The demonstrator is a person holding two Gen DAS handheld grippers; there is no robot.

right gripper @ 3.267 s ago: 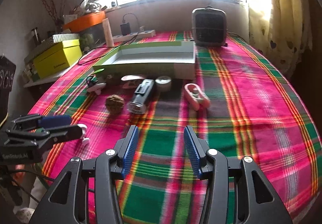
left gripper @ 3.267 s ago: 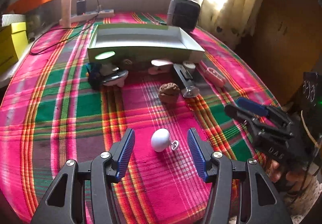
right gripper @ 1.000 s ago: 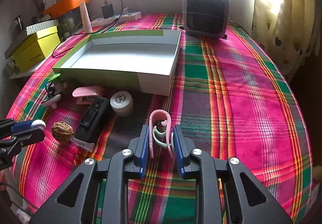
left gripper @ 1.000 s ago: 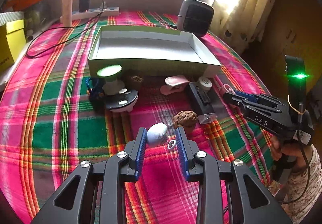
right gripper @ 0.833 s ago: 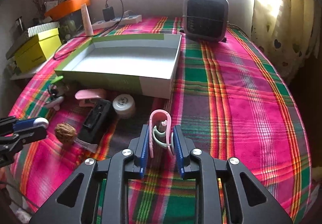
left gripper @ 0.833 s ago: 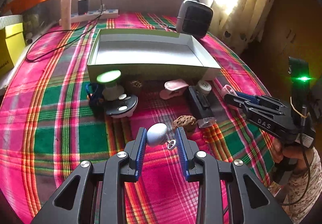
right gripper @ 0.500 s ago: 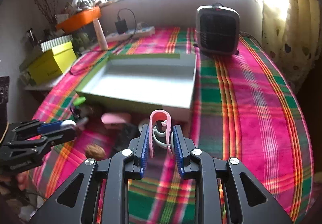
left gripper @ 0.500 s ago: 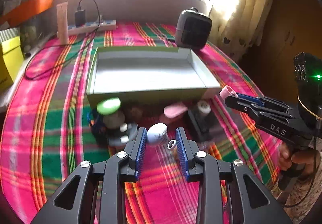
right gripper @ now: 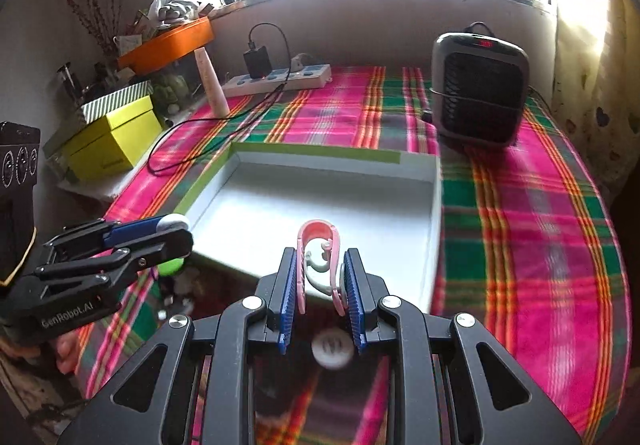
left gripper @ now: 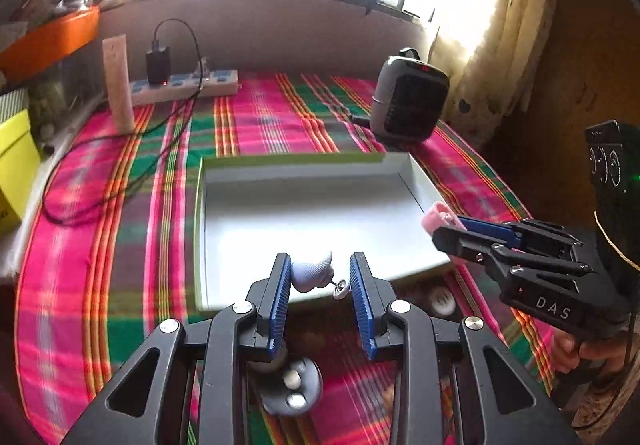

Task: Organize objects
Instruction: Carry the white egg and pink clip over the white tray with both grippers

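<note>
Left tool (left gripper: 317,281) fills the bottom of its own wrist view, its blue-padded fingers clamped on a small white egg-shaped thing (left gripper: 311,273) whose long axis runs crosswise between the pads, with a little metal ring (left gripper: 340,289) sticking out toward the right pad. It is held in the air over the near wall of the shallow white tray (left gripper: 416,189), which lies in the middle of the plaid-covered table (left gripper: 100,245) with its green-edged long sides running left to right. Off to the right the right tool (left gripper: 444,229) reaches in from the side, a pink end poking out beyond its tips above the tray's right wall. Near the table's far edge stand a power strip (left gripper: 184,87) and a grey heater (left gripper: 408,101). Below the left tool, a blurred dark round object (left gripper: 292,393) and a white disc (left gripper: 440,299) lie on the cloth by the near edge. From the right wrist view, the right tool (right gripper: 320,285) is clamped on a pink clip (right gripper: 318,237), an upright U with its rounded bend pointing away toward the tray (right gripper: 434,205) and its long axis along the fingers; it hangs over the tray's near wall. At left, the left tool (right gripper: 176,233) shows side-on with the white thing (right gripper: 174,221) at its tip.
</note>
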